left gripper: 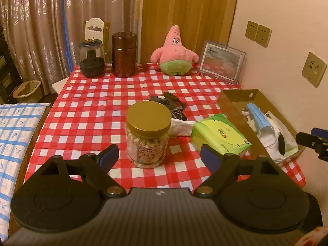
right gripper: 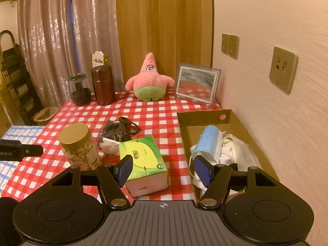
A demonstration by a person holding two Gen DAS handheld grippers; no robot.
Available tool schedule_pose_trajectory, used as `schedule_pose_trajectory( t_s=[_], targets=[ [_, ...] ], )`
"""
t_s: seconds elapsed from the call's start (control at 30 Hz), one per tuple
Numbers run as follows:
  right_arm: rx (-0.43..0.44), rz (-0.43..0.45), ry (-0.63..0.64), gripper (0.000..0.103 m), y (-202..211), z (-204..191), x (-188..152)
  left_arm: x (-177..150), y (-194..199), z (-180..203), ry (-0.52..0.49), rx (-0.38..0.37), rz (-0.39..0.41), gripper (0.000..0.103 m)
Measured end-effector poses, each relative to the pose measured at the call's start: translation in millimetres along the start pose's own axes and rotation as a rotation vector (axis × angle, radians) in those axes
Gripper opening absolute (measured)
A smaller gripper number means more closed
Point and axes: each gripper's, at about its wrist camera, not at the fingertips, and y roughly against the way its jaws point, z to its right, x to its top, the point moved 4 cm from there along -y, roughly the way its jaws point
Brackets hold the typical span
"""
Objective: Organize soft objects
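The left gripper [left gripper: 160,155] hangs over the near edge of the table with its jaws spread wide and nothing between the pads; the snack jar stands just beyond them, untouched. The right gripper [right gripper: 163,169] is also open, its blue pads apart and pressing on nothing, with the near end of the tissue pack lying below the gap between them.

The table is covered by a red and white checked cloth [left gripper: 92,110]. Nearest on it, toward the left, stands a clear plastic jar [left gripper: 148,133] with a gold lid, filled with pale snacks. Just right of it lies a green and yellow tissue pack [right gripper: 143,160], flat on the cloth. Between and a little behind those two sits a crumpled white piece [right gripper: 109,145], touching a dark grey soft heap [right gripper: 114,129] tangled with black cords or bands; what exactly that heap is I cannot tell.

At the right edge, against the wall, sits an open cardboard box [right gripper: 203,117]. Inside it lie a blue face mask [right gripper: 209,141] and a bundle of white soft items [right gripper: 235,149], piled together toward the near end.

At the far edge of the table, from left to right, stand a clear jar with dark contents [left gripper: 91,60], a tall brown canister [left gripper: 124,54], a pink star plush with green shorts [left gripper: 174,53] sitting upright, and a framed picture [left gripper: 222,61] leaning near the wall. Curtains [left gripper: 51,20] hang behind.
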Motion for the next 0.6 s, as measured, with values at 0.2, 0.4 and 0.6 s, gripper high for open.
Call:
schedule_pose_trajectory(
  t_s=[0.2, 0.4, 0.6],
  targets=[
    [0.01, -0.002, 0.021, 0.066, -14, -5, 8, 2, -5, -7, 0.003, -0.002, -0.002, 0.085],
    [0.024, -0.005, 0.062, 0.066, -32, -11, 18, 13, -12, -23, -0.009, 0.015, 0.028, 0.085],
    [0.034, -0.009, 0.097, 0.066, -53, -12, 30, 29, -23, -41, -0.004, 0.004, 0.043, 0.085]
  ],
)
